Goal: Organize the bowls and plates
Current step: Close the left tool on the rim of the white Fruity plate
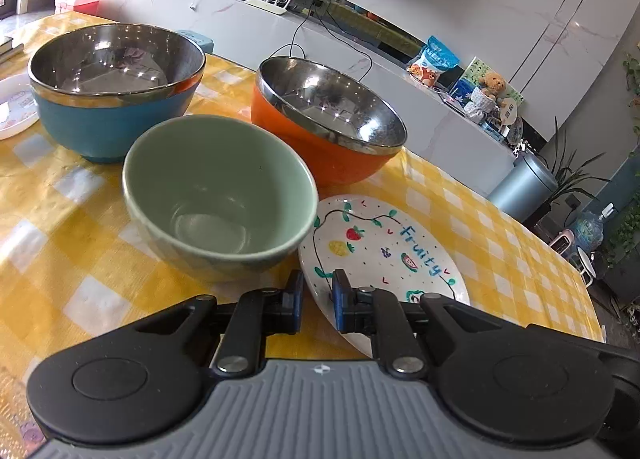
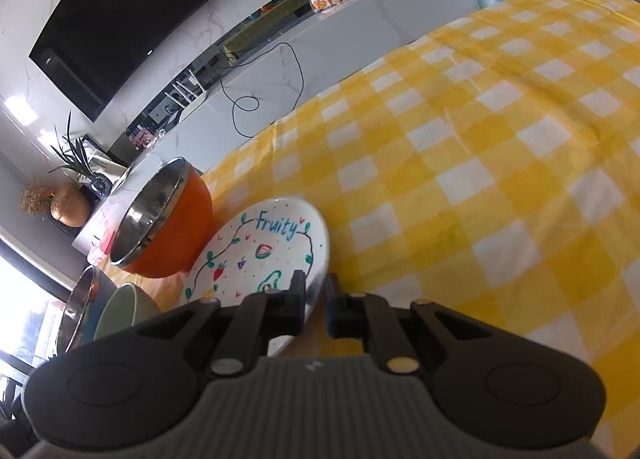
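The round, glossy white ceramic plate with painted fruit and the word "Fruity" [image 2: 256, 255] sat tilted on the yellow checked tablecloth [image 2: 480, 179], its lettered edge away from the right gripper [image 2: 316, 301], which pinched one rim; the left gripper [image 1: 318, 299] pinched another. Beside it stood a smooth sage-green ceramic bowl [image 1: 218, 195] and a steel-lined orange bowl [image 1: 328, 119].

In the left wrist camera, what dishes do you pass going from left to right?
White plate at the edge → blue bowl → green bowl → orange bowl. The Fruity plate lies in front of the orange bowl, so I leave it out of the order.
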Tool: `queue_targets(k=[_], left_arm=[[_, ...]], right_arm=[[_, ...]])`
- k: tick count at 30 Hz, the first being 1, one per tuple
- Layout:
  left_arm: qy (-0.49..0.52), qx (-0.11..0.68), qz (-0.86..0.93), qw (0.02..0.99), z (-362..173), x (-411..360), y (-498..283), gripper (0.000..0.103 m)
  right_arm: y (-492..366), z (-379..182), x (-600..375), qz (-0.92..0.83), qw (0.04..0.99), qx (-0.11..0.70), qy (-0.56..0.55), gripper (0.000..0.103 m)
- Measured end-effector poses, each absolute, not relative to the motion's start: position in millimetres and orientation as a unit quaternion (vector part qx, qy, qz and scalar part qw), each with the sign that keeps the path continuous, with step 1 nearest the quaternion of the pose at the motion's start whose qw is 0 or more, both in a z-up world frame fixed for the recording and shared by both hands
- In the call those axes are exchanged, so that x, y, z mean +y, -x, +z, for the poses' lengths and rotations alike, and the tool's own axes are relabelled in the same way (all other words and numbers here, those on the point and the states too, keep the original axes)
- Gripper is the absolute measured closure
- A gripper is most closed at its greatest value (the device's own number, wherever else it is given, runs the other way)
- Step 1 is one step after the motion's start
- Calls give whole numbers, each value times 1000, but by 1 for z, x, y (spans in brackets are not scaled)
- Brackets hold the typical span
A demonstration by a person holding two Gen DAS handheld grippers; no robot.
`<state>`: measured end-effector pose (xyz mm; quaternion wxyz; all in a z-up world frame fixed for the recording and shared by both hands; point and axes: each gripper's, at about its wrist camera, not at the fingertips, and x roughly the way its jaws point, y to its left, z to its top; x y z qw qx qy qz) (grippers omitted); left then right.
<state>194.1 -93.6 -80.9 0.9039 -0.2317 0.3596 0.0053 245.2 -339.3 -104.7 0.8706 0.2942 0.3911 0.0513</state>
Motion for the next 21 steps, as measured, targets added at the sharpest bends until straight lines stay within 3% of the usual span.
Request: queue_targets(k=[8,11,16,18,21], left_arm=[[238,376,-13,896,-71,-92,-158,91],[234,383,-19,893,-70,-92,-143,92],[221,399,-24,890,-72,-94,-129,92],[210,395,-19,894,-71,-93,-126,91],[206,379,-23,902,-67,-90,-123,78]], right_arm=[[-200,-93,-347,41,856,427,-290,96],[-179,-89,-349,33,855,430,-288,103],[-154,-84,-346,47,853,435,-284,103],[-150,-84,-344,44,857,432,-277,100],[-150,-81,-348,45,862,421,-279,96]])
